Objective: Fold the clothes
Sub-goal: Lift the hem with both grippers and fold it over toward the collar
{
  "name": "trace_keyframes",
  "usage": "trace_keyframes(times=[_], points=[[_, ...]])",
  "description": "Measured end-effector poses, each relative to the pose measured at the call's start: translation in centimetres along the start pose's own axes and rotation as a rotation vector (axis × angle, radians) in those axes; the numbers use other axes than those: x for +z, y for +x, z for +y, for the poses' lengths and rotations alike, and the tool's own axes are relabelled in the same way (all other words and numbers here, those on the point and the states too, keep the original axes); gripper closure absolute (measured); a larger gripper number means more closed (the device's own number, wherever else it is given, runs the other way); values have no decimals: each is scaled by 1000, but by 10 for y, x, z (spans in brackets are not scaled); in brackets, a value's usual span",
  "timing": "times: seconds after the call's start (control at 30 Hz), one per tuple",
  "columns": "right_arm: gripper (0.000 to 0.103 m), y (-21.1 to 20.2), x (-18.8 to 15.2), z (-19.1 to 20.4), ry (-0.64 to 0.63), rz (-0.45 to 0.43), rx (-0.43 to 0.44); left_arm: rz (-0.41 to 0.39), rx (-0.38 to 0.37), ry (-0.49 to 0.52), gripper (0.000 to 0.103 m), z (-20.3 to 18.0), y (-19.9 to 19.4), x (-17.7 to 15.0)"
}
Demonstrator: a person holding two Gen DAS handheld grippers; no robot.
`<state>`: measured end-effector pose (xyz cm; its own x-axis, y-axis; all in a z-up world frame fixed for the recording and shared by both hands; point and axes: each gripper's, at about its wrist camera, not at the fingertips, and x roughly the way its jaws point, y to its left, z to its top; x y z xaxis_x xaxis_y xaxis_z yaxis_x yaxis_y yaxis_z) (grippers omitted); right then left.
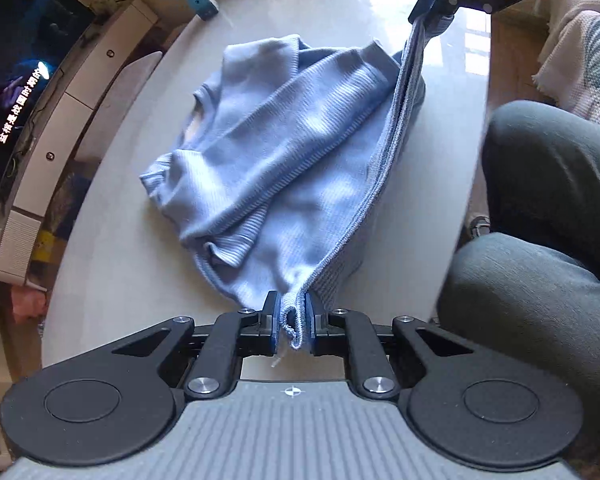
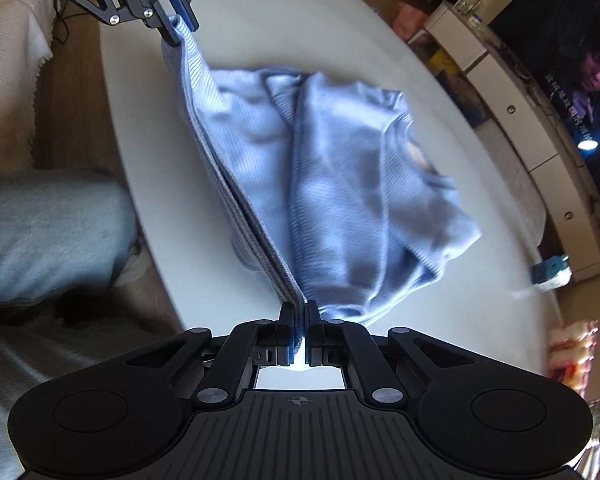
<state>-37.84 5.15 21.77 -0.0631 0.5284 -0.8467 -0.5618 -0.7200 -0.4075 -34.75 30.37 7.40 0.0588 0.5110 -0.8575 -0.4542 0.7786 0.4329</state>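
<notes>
Light-blue ribbed knit sweater (image 1: 284,152) on a pale, glossy oval tabletop (image 1: 140,272), its ribbed hem edge (image 1: 380,168) drawn taut between two hand-held grippers. The left hand-held gripper (image 1: 292,320) is clamped on one hem corner; a small loop of cloth pokes out behind its pads. The right hand-held gripper (image 2: 299,320) is clamped on the other corner, with at least two layers of hem stacked between its pads. Each gripper also shows at the far end of the hem in the other's view. The hem stands lifted clear of the tabletop; the rest of the sweater lies on the tabletop beyond the hem, bunched, with the neckline (image 1: 198,116) at the far side from the hem and a sleeve or flap creased diagonally across the body.

Likely step: carrying the hem over the body toward the neckline.

Risks, as judged:
- The bunched body would be folded in as it lies, trapping creases under the new layer.
- Unequal travel of the two grippers would skew the fold line.
- The left grasp takes little cloth; added tension along the hem could pull the corner free.
- Dragging may slide the sweater on the glossy tabletop toward the small teal object (image 1: 200,2) past the neckline.
</notes>
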Motion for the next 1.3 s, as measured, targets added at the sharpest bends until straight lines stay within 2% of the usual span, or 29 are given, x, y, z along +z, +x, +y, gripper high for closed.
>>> trace_keyframes(times=[0.23, 0.33, 0.53, 0.6, 0.73, 0.8, 0.87, 0.93, 1.0, 1.07, 1.17, 1.3], points=[[99, 7, 27, -61, 25, -28, -75, -29, 43, -22, 93, 74, 13, 39], [99, 19, 39, -88, 40, -23, -96, -21, 69, -10, 97, 104, 32, 57], [99, 55, 63, -141, 38, 1, -138, 3, 114, 11, 97, 164, 86, 90], [99, 72, 68, -159, 34, 20, -145, -6, 112, -7, 97, 180, 102, 99], [99, 111, 72, -182, 34, 60, -152, -51, 62, -88, 95, 193, 123, 103], [98, 132, 71, -187, 40, 73, -139, -57, 18, -149, 86, 193, 133, 97], [98, 151, 68, -190, 51, 84, -122, -51, -32, -226, 60, 190, 141, 87], [98, 167, 63, -187, 52, 90, -111, -40, -80, -271, 57, 180, 142, 77], [98, 179, 59, -183, 44, 91, -105, -22, -105, -287, 50, 169, 141, 68], [96, 185, 55, -178, 43, 89, -102, -7, -99, -297, 22, 157, 138, 63], [94, 189, 50, -173, 33, 88, -103, 10, -120, -307, 20, 144, 135, 57], [92, 178, 49, -174, 49, 58, -125, 12, -190, -374, 20, 137, 133, 48]])
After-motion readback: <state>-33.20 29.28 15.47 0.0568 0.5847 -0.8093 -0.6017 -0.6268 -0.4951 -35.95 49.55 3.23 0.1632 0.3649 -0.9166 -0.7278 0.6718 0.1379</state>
